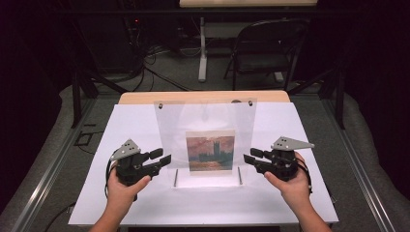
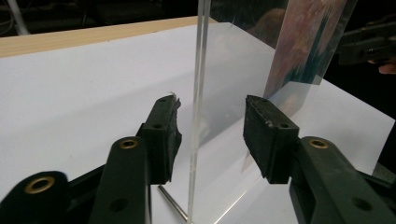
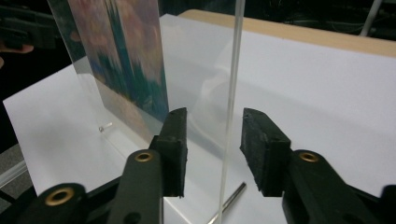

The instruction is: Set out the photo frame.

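While both hands hold low at the panel's sides: each forearm comes in from the near edge of the table [image 1: 96, 193], wrists level, grippers pointing inward at each other.
Left hand: left gripper [image 1: 162, 157] aimed at the left edge of the clear acrylic panel [image 1: 205, 121], hand wrapped round the body from below.
Right hand: right gripper [image 1: 250, 157] mirrors it at the panel's right edge.
Left tongs: spread apart, the panel's edge [image 2: 198, 93] standing between the pads with a gap on each side.
Right tongs: likewise apart, edge [image 3: 231, 93] between, neither pad pressing it.
Panel place: upright at the middle of the white sheet, a picture [image 1: 210, 151] of a tower at sunset in its lower part.
Count: two grippers, one panel, one picture, two metal rods [image 1: 176, 177] at the panel's foot, two fittings at its top corners.
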Demonstrator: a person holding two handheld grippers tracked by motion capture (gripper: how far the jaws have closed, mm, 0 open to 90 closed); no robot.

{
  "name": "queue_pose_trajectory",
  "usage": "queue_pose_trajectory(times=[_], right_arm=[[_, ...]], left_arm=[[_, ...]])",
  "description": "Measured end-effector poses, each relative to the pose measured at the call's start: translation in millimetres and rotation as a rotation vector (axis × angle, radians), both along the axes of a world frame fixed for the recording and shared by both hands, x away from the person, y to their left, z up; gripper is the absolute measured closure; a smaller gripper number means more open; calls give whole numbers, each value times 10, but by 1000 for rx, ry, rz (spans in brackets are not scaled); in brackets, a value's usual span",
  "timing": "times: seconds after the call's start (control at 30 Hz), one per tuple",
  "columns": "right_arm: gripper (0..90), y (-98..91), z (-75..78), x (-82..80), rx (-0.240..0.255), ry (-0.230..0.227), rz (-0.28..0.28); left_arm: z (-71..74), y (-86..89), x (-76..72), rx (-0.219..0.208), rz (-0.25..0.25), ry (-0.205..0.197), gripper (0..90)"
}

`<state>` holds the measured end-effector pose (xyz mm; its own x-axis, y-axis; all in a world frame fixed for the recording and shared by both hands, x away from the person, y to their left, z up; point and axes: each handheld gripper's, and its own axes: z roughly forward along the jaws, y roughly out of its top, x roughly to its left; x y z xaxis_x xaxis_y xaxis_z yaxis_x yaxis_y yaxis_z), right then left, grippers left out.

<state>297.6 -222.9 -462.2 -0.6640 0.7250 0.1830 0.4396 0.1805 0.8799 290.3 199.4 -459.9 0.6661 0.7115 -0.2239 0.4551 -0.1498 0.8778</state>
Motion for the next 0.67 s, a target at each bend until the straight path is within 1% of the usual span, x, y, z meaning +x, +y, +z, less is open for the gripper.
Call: queue_pose_trajectory(times=[0.07, 0.1, 0.13, 0.17, 0.2, 0.23, 0.27, 0.33, 0.4, 0.43, 0.47, 0.53, 0.57, 0.63, 0.67], right_arm=[[559, -40, -86, -43, -8, -3, -14], [550, -59, -130, -66, -11, 5, -21], [535, -82, -176, -83, -10, 3, -30], [517, -106, -222, -101, -10, 7, -42], [500, -149, -311, -123, -1, 25, -59], [500, -149, -311, -123, -1, 25, -59], [486, -170, -348, -134, 2, 31, -72], [480, -209, -405, -150, 5, 39, -91], [480, -242, -462, -154, 9, 40, -107], [480, -249, -478, -155, 9, 50, -111], [480, -256, -503, -152, 13, 56, -111], [479, -262, -565, -136, 14, 65, -112], [479, -266, -595, -126, 13, 73, -111], [479, -284, -659, -97, 20, 94, -107], [479, -289, -688, -87, 38, 109, -114]], left_arm=[[-53, 56, -39, -11, 16, -2, 500], [-81, 85, -60, -21, 26, 3, 487], [-118, 112, -73, -36, 32, 6, 478], [-155, 135, -83, -40, 36, 16, 470], [-198, 153, -91, -39, 44, 22, 459], [-245, 171, -96, -36, 53, 26, 459], [-291, 187, -102, -29, 65, 28, 455], [-389, 213, -114, -21, 90, 16, 448], [-488, 235, -107, -17, 99, 17, 435], [-533, 240, -101, -12, 104, 16, 433], [-577, 245, -93, 11, 113, 14, 428], [-620, 253, -86, 46, 119, 9, 422], [-641, 257, -83, 56, 121, 0, 418], [-667, 261, -81, 58, 124, -1, 409], [-677, 260, -80, 49, 124, 2, 405]])
